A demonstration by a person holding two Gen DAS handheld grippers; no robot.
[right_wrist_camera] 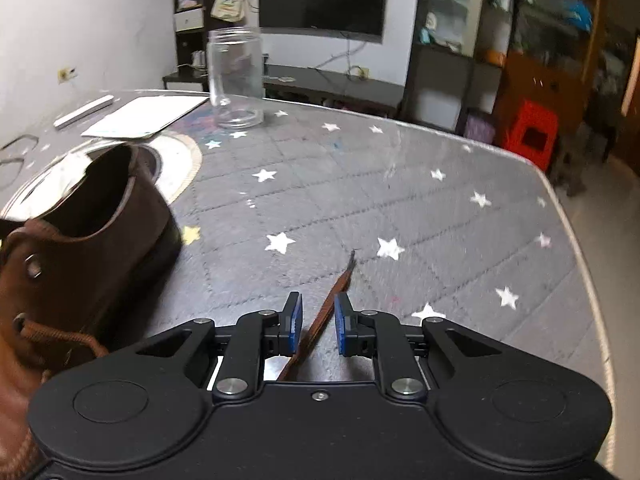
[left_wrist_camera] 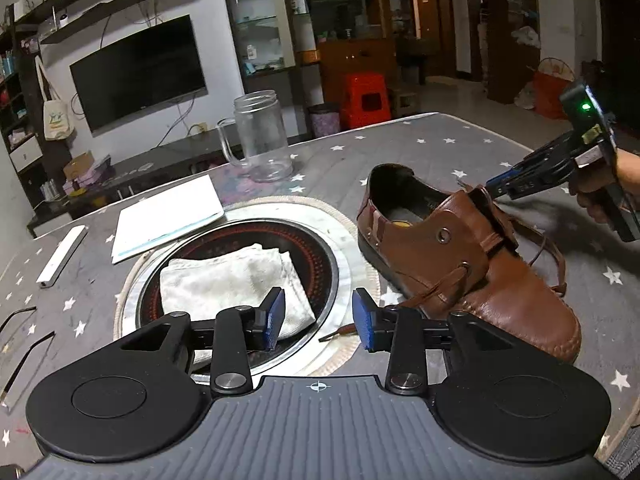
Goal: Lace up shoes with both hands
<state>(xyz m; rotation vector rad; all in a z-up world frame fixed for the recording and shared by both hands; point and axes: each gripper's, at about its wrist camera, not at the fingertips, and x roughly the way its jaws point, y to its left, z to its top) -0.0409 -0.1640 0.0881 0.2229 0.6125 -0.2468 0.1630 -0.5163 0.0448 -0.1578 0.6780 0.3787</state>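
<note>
Left wrist view: our left gripper [left_wrist_camera: 319, 321] stands apart, gripping nothing, a lace tip [left_wrist_camera: 338, 332] lying between its pads; the brown shoe [left_wrist_camera: 460, 256] sits at centre right. Our right gripper [right_wrist_camera: 318, 325] has the lace [right_wrist_camera: 320, 320] running slantwise between its narrowly parted pads; whether they pinch it, we cannot tell.

We cannot see the toe of the brown shoe [right_wrist_camera: 80, 248] in the right wrist view; the edge cuts it off, left of our fingers. The lace [right_wrist_camera: 324, 316] between them goes under the gripper body. The far room is blurry.
</note>
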